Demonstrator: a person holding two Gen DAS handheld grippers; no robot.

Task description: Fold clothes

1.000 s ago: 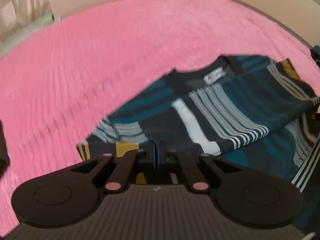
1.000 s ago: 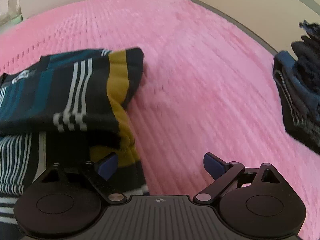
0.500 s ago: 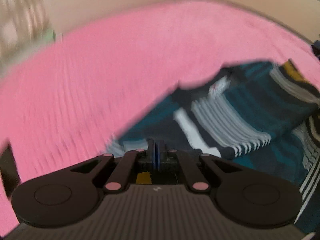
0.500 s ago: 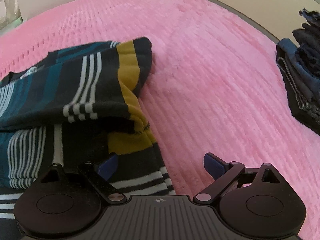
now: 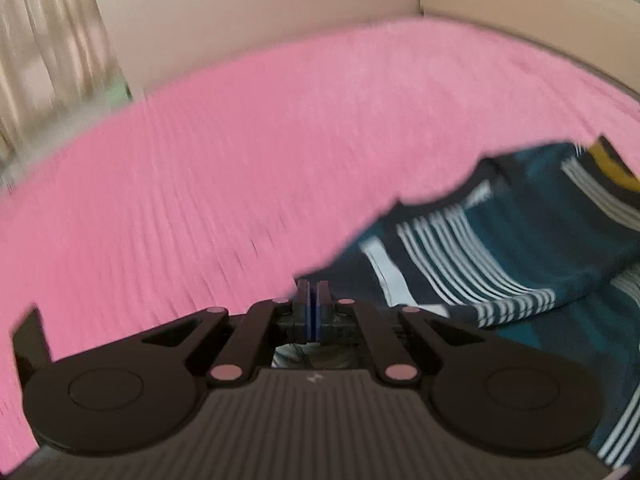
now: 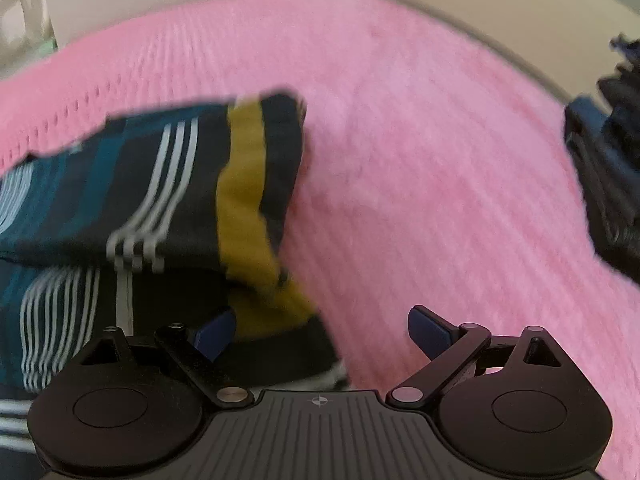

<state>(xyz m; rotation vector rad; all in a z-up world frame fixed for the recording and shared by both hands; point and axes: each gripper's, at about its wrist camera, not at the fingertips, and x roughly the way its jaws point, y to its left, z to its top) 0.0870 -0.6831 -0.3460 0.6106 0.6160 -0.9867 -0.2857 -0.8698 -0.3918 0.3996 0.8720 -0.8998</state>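
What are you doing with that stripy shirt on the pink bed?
Someone is folding the striped shirt on the pink blanket with two hand-held grippers. The left gripper is shut, apparently pinching the shirt's edge. The right gripper is open beside the shirt's other side, holding nothing. A pile of dark clothes waits at the right.

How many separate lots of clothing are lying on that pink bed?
2. A striped shirt lies at the near left, partly folded over. A dark pile of clothes sits at the far right edge; how many garments it holds cannot be told.
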